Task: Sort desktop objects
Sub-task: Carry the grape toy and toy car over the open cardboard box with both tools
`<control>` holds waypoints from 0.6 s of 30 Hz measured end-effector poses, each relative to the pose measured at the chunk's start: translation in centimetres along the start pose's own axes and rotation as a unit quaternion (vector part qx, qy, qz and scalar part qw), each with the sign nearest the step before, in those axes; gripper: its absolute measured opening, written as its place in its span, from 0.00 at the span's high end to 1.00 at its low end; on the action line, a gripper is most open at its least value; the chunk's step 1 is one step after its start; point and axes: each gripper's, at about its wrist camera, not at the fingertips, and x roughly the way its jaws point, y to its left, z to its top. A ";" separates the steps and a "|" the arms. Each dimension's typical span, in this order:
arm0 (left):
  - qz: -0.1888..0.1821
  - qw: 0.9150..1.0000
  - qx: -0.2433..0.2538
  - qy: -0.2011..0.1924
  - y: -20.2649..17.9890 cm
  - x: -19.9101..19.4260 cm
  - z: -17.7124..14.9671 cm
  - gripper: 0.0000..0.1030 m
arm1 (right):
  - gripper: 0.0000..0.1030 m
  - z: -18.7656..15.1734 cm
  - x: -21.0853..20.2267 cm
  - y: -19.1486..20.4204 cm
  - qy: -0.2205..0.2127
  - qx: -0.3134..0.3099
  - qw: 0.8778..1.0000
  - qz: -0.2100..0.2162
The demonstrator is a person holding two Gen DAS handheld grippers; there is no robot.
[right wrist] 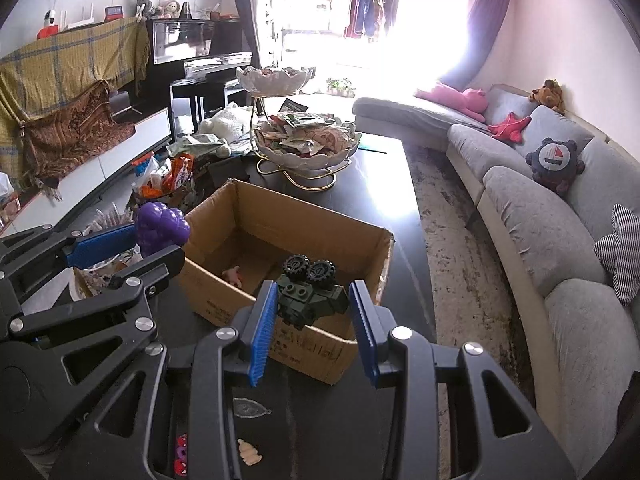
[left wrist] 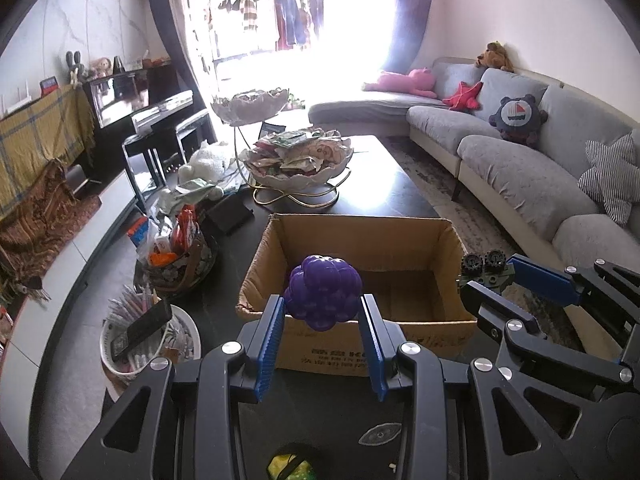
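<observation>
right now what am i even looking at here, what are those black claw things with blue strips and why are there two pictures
These are two handheld grippers, one in each of a person's hands; there is no robot arm. Each carries a wide-angle camera looking forward along its two blue-padded fingers, hence two pictures of one living room.

In the left wrist view, the left gripper is shut on a purple toy grape bunch. The right gripper shows at the right edge of that picture.

In the right wrist view, the right gripper is shut on a dark green toy vehicle with black wheels.

Both hang at the near rim of an open cardboard box on a dark coffee table. A small pink thing lies inside the box. Behind it stands a tiered bowl of packets; to the left are baskets of snacks and pens.
</observation>
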 end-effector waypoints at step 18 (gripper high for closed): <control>-0.001 1.000 0.015 0.018 -0.9 4.3 1.4 0.67 | 0.67 1.0 4.2 -1.4 0.020 0.000 1.000 -0.001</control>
